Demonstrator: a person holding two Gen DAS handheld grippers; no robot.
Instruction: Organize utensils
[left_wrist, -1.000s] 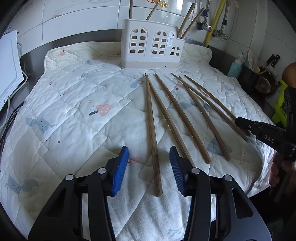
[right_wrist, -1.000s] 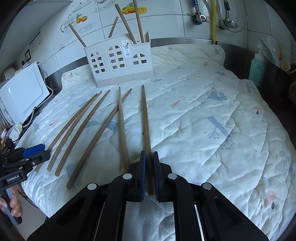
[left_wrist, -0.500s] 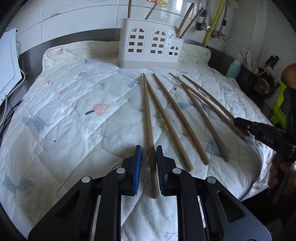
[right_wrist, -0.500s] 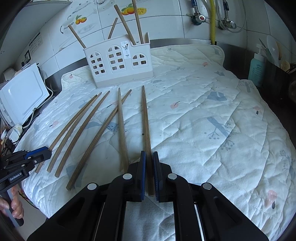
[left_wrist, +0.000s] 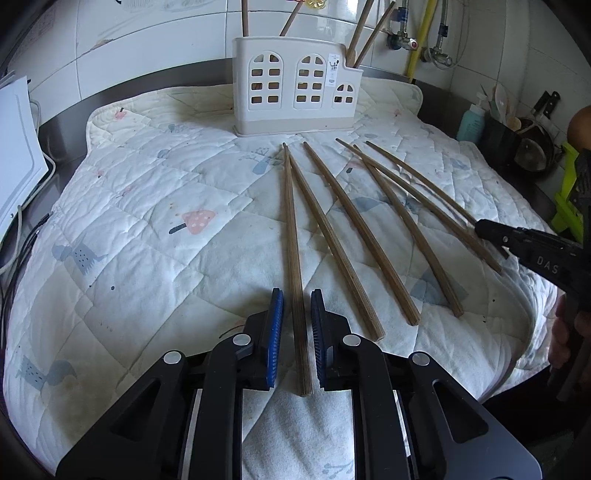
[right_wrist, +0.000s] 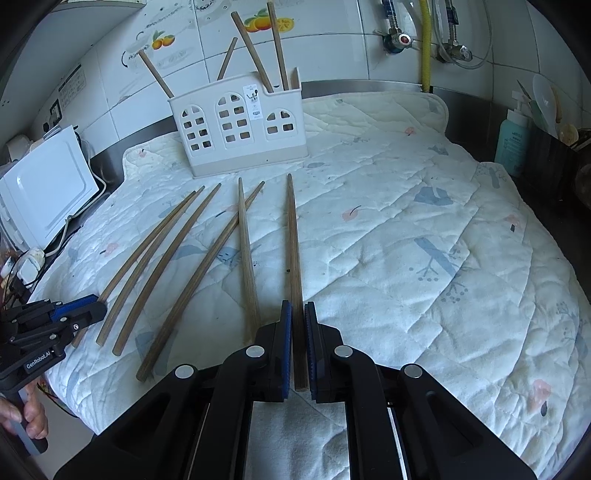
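Several long wooden chopsticks lie fanned on a white quilted mat (left_wrist: 147, 229). A white utensil holder (left_wrist: 295, 88) with several sticks stands at the back; it also shows in the right wrist view (right_wrist: 240, 125). My left gripper (left_wrist: 296, 314) straddles the near end of the leftmost chopstick (left_wrist: 291, 236), its blue pads narrowly apart with small gaps on both sides. My right gripper (right_wrist: 297, 325) is shut on the rightmost chopstick (right_wrist: 293, 243), which still lies along the mat. Each gripper shows in the other's view: the right one (left_wrist: 532, 251), the left one (right_wrist: 55, 321).
A white appliance (right_wrist: 44, 192) stands left of the mat. A teal bottle (right_wrist: 511, 144) and dark containers stand at the right. Pipes and taps (right_wrist: 424, 40) run on the tiled wall behind. The mat's front edge drops off near both grippers.
My left gripper moved forward over the leftmost chopstick and narrowed its jaws from wide open to nearly closed around it. My right gripper stayed shut on its chopstick.
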